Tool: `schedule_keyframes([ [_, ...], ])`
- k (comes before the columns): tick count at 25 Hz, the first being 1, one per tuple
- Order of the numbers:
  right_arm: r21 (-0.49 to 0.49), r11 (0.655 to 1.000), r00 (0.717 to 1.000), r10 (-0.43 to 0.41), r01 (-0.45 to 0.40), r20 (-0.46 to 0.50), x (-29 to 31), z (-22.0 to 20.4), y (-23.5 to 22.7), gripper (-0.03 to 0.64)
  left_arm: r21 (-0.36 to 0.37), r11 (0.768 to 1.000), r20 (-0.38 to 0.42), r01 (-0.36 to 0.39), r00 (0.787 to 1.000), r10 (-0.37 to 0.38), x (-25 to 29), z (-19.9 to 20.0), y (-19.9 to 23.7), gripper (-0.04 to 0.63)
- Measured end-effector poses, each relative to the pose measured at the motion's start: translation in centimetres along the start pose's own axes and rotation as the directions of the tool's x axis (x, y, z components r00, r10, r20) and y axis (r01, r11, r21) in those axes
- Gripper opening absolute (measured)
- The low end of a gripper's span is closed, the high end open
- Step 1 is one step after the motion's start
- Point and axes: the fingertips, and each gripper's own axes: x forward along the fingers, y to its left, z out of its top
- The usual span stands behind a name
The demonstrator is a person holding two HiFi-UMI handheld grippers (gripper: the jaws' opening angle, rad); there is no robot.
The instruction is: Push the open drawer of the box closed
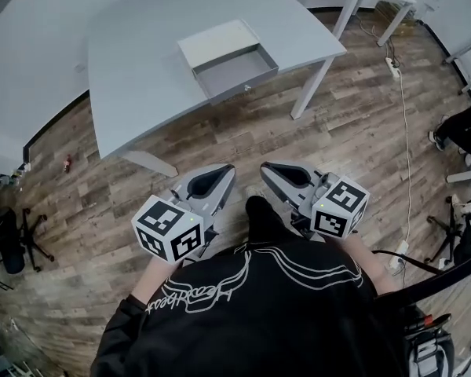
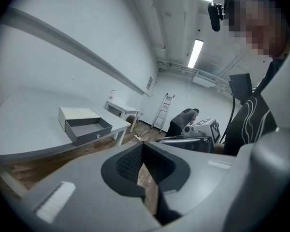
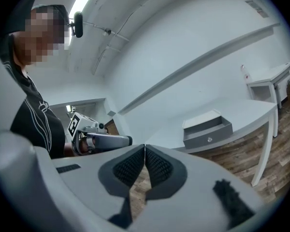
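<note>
Box [image 1: 218, 41] upper centre on table [image 1: 133, 77]; drawer [image 1: 237, 71] open, front facing lower right. Left gripper [image 1: 223, 173] and right gripper [image 1: 268, 168] well below, jaws pressed together, empty, about equally far. Push axis likely up-left.

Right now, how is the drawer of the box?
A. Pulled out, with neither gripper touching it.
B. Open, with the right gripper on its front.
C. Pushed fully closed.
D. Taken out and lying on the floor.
A: the drawer stands pulled out of the box on the table, while the left gripper and right gripper hang over the floor, well short of the table.
</note>
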Motion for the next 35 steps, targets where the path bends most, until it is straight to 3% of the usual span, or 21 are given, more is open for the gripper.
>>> schedule_keyframes([
  [5,0.032,0.999,1.000,0.004,-0.004,-0.016,3.2,1.2,-5.5,0.011,-0.060,0.997,-0.040,-0.042,0.998,0.040,3.5,0.3,5.1,0.008],
  [10,0.042,0.999,0.997,-0.003,0.006,-0.079,5.9,0.7,-11.4,0.011,-0.099,0.994,-0.057,-0.038,0.998,0.033,8.1,0.7,8.9,0.008],
  [17,0.014,1.000,0.990,-0.005,0.007,-0.144,9.4,-0.1,-15.6,0.011,-0.159,0.986,-0.097,-0.056,0.994,0.041,10.0,-0.5,12.8,0.008],
  [21,-0.034,0.996,0.976,-0.084,0.078,-0.202,10.8,-1.4,-19.4,0.016,-0.185,0.980,-0.103,-0.069,0.993,0.051,10.9,-0.7,14.5,0.008],
  [24,-0.075,0.989,0.959,-0.145,0.130,-0.245,11.9,-2.7,-22.0,0.068,-0.205,0.976,-0.119,-0.079,0.991,0.056,11.3,-1.3,15.3,0.008],
  [30,-0.167,0.966,0.933,-0.237,0.197,-0.270,13.9,-3.7,-25.9,0.094,-0.236,0.968,-0.131,-0.091,0.990,0.061,12.0,-2.0,16.8,0.008],
  [35,-0.196,0.960,0.919,-0.252,0.199,-0.303,15.6,-4.5,-27.0,0.094,-0.247,0.965,-0.131,-0.092,0.990,0.061,12.1,-2.0,17.6,0.008],
])
